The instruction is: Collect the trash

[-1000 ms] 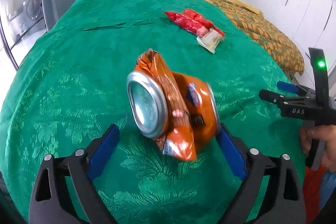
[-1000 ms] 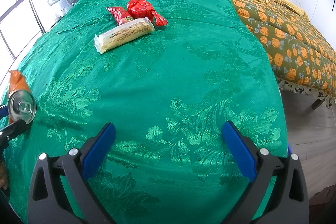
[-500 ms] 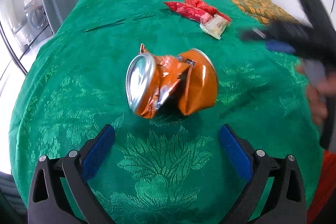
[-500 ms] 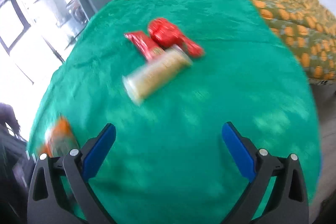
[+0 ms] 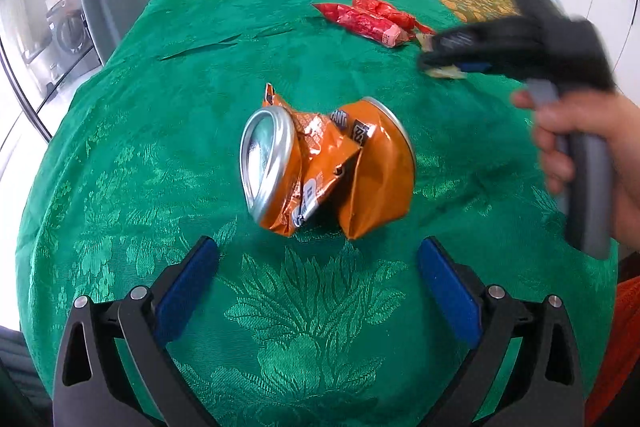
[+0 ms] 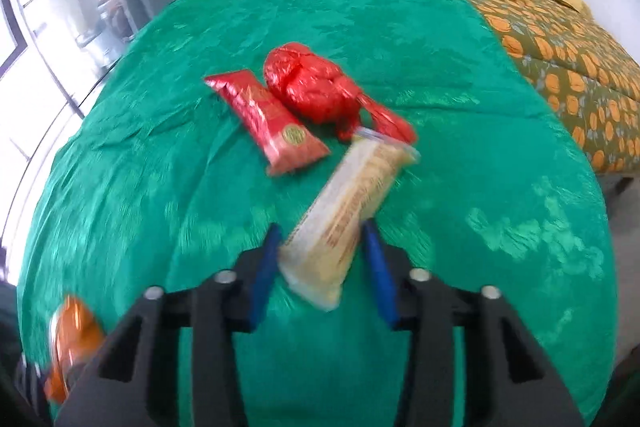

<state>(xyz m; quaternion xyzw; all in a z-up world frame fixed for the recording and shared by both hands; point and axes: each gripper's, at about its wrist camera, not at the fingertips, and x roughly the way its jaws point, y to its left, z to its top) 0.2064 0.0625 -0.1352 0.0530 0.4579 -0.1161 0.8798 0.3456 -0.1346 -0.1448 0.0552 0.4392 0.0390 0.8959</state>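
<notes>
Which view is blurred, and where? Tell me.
Right wrist view: motion blur smears the beige wrapper between the right gripper fingers, and the bedspread. Left wrist view: the crushed can is sharp; only the other gripper is blurred, under fisheye bending.

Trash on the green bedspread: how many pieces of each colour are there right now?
Orange: 1, the crushed can
Red: 2, the flat red packet and the crumpled red wrapper
Beige: 1, the biscuit pack, between the right gripper jaws
Total: 4
</notes>
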